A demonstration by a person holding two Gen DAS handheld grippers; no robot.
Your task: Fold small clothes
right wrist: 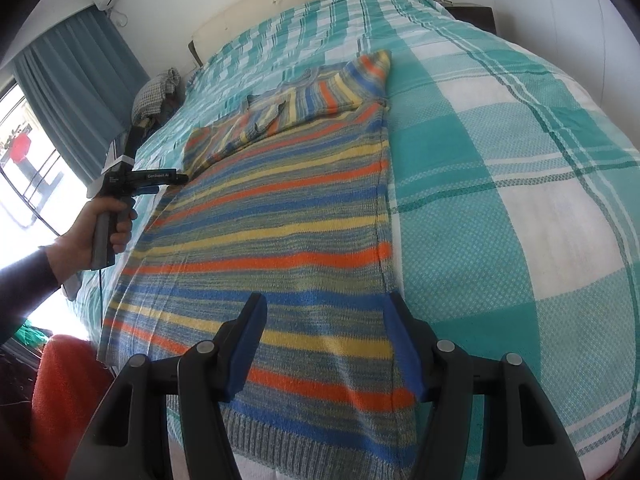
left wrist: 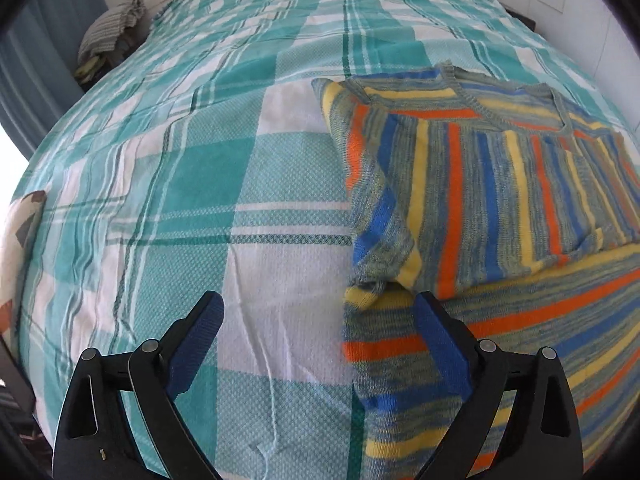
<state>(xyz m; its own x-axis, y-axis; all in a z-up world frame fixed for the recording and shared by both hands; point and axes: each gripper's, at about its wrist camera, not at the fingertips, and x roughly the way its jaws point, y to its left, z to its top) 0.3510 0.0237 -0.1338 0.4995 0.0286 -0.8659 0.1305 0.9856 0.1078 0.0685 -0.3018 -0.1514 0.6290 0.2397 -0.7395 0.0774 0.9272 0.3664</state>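
A knit sweater (left wrist: pixel 500 184) striped in blue, orange, yellow and grey lies flat on the bed, both sleeves folded across its chest. In the right wrist view the sweater (right wrist: pixel 280 232) runs from its ribbed hem at the front to its collar farther back. My left gripper (left wrist: pixel 318 300) is open wide at the sweater's left edge, one finger over the bedspread, the other over the knit. My right gripper (right wrist: pixel 325 300) hovers open above the hem near the right side seam, gripping nothing. A hand (right wrist: pixel 108 236) holds the left gripper's handle at the sweater's left side.
A teal and white plaid bedspread (right wrist: pixel 500 160) covers the whole bed (left wrist: pixel 200 184). A pile of clothes (right wrist: pixel 156 92) sits beside the bed's far left corner, under a blue curtain (right wrist: pixel 80 92). Orange fabric (right wrist: pixel 64 392) lies at the near left. A dark nightstand (right wrist: pixel 472 14) stands at the far right.
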